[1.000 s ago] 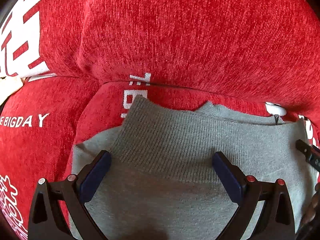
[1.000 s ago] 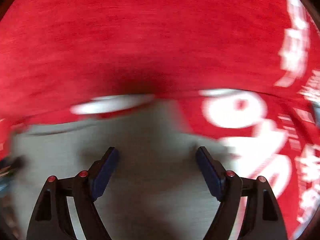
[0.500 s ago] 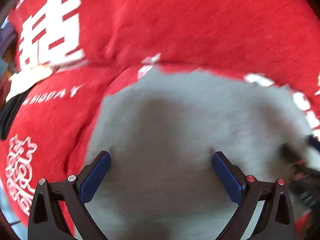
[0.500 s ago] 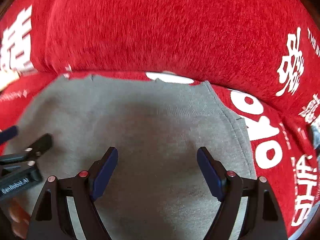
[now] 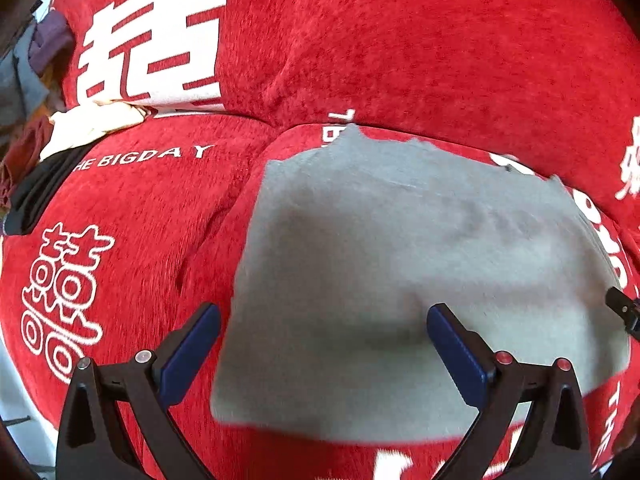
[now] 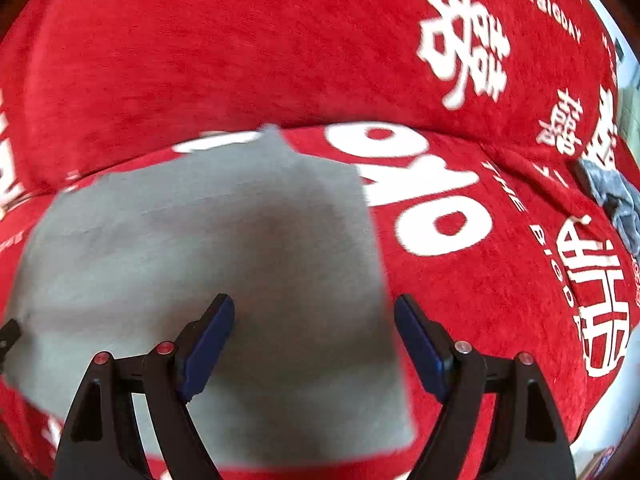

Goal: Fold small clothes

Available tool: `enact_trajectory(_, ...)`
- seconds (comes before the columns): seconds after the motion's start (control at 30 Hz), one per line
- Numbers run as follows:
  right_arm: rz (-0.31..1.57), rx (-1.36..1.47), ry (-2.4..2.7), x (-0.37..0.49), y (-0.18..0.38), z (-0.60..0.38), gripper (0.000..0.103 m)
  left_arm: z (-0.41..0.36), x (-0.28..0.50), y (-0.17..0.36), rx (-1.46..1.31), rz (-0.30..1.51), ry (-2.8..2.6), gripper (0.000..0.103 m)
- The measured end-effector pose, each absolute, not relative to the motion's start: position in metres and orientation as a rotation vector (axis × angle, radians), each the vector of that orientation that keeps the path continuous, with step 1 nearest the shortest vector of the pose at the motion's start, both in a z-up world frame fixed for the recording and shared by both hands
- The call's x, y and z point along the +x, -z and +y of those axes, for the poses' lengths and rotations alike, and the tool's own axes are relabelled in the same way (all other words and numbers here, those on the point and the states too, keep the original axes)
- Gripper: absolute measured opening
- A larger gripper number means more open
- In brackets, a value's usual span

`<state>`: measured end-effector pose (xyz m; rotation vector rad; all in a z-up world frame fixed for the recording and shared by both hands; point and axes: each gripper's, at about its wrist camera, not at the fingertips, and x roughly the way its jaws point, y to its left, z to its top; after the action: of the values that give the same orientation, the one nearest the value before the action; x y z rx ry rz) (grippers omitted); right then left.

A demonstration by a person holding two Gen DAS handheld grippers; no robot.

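Observation:
A grey garment (image 5: 400, 260) lies folded flat in a rough rectangle on the red sofa seat (image 5: 140, 220). It also shows in the right wrist view (image 6: 208, 248). My left gripper (image 5: 324, 344) is open and empty, above the garment's near left edge. My right gripper (image 6: 314, 336) is open and empty, above the garment's near right edge. The right gripper's tip shows at the right edge of the left wrist view (image 5: 624, 312).
The red sofa back (image 5: 400, 40) with white lettering rises behind the garment. A pile of cream, black and dark red clothes (image 5: 60, 140) lies at the far left of the seat. A grey-blue garment (image 6: 616, 196) lies at the far right.
Both grippers have pulled back and up from the grey garment. More of the garment and the seat around it shows. The grippers stay open.

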<state>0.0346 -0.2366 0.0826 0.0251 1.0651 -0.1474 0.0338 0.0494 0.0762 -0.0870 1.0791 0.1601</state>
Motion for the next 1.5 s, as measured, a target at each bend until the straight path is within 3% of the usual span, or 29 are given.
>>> enact_trajectory(0.33,1.074,-0.144,-0.014,-0.006,-0.064,-0.141,0.084,0.030,0.001,-0.066,-0.004,1.091,-0.181,0.103)
enact_trajectory(0.77,1.083,0.077,0.067,-0.021,-0.056,-0.265,0.084,0.093,-0.019,-0.039,-0.223,1.154,-0.147,0.103)
enact_trajectory(0.97,1.091,0.064,0.071,-0.031,-0.074,-0.274,0.085,0.119,-0.026,-0.055,-0.269,1.124,-0.143,0.103)
enact_trajectory(1.2,1.013,0.131,0.045,-0.012,-0.102,-0.252,0.085,0.129,0.016,-0.048,-0.380,1.178,-0.126,0.103)
enact_trajectory(1.4,1.102,-0.004,-0.005,0.027,-0.069,-0.192,0.085,0.095,0.053,-0.027,-0.353,1.234,-0.061,0.103)
enact_trajectory(1.5,1.088,-0.034,0.031,0.040,-0.056,-0.186,0.096,0.096,0.067,-0.025,-0.377,1.222,-0.028,0.103)
